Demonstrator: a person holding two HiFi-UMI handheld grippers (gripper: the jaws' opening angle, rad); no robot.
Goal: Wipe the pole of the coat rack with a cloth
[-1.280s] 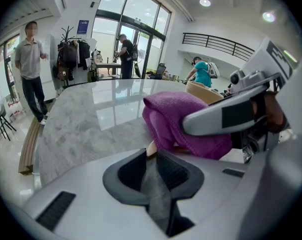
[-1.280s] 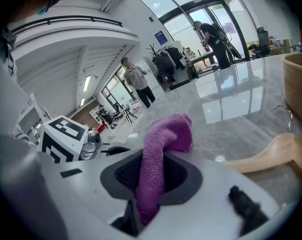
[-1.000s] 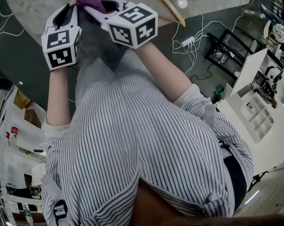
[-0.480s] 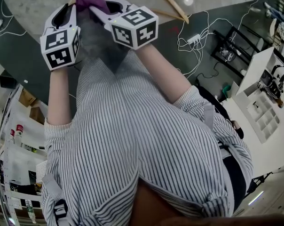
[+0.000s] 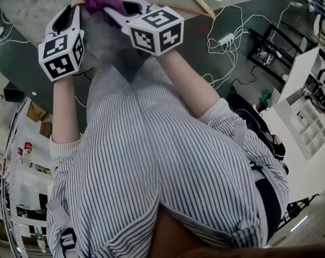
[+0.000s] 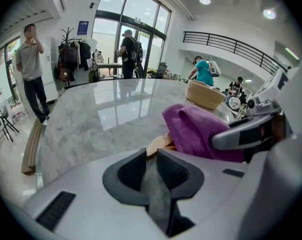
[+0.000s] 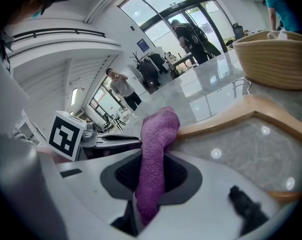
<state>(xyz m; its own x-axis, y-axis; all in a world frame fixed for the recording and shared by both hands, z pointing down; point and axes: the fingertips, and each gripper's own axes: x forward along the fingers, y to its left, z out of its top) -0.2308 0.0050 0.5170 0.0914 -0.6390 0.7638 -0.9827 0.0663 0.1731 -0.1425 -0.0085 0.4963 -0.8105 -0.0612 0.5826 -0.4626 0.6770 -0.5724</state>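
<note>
Right gripper (image 7: 152,159): jaws clamped on purple terry cloth (image 7: 158,134), with its bulk bunched beyond the tips.
Left gripper (image 6: 152,156): jaws together, holding nothing.
Dark coat rack (image 6: 68,46): far beyond the jaws.
Risk: the pinch is narrow, so rubbing the pole could pull the cloth out.

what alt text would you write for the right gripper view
The right gripper has its jaws closed on a purple cloth, which drapes over a wooden hanger lying on a marble table. A woven basket sits at upper right, and people stand by tall windows in the background.
</note>
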